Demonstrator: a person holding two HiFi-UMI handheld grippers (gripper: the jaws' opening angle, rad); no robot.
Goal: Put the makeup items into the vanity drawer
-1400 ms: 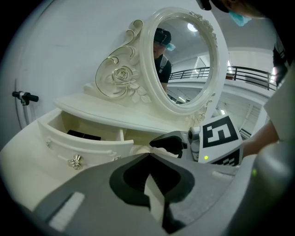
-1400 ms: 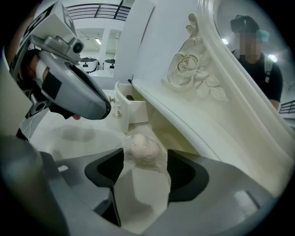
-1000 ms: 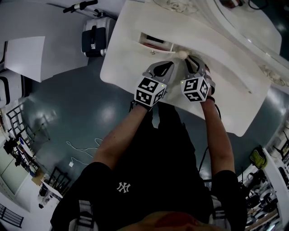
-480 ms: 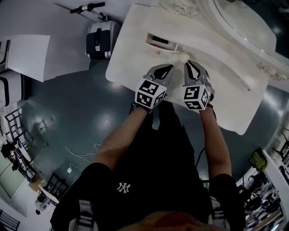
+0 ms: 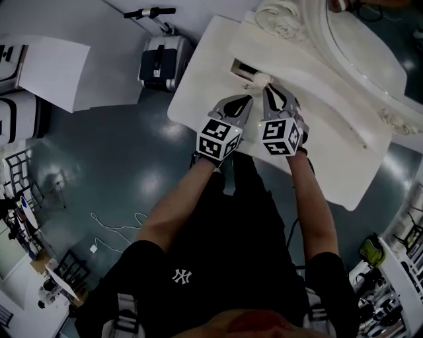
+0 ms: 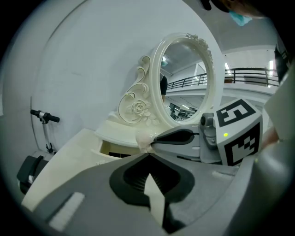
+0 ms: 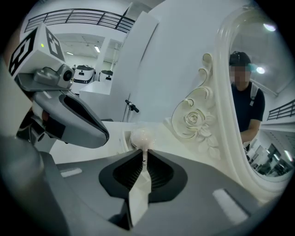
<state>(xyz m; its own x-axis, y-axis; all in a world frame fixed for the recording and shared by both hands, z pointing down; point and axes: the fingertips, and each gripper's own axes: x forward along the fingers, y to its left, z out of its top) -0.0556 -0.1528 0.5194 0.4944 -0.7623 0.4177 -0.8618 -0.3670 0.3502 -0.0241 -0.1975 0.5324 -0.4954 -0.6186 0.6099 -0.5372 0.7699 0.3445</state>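
A pale round makeup sponge point(image 7: 142, 137) is pinched at the tips of my right gripper point(image 7: 144, 152), whose jaws have just been closing on it. In the head view the sponge point(image 5: 262, 79) hangs over the white vanity top point(image 5: 205, 79), just right of the open drawer point(image 5: 239, 66). My right gripper point(image 5: 266, 87) points at the drawer. My left gripper point(image 5: 247, 100) sits close beside it, shut and empty. In the left gripper view its jaws point(image 6: 147, 154) meet with nothing between them, and the sponge point(image 6: 143, 138) shows just beyond them, above the drawer opening point(image 6: 113, 148).
An oval mirror point(image 5: 360, 46) in an ornate carved frame point(image 7: 193, 122) stands at the back of the vanity. On the floor to the left are a dark case point(image 5: 160, 63) and a scooter point(image 5: 149, 13). White tables point(image 5: 49, 63) stand further left.
Both grippers have risen together off the vanity top, the right one carrying the sponge. The sponge now lies nearer the drawer opening in the head view.
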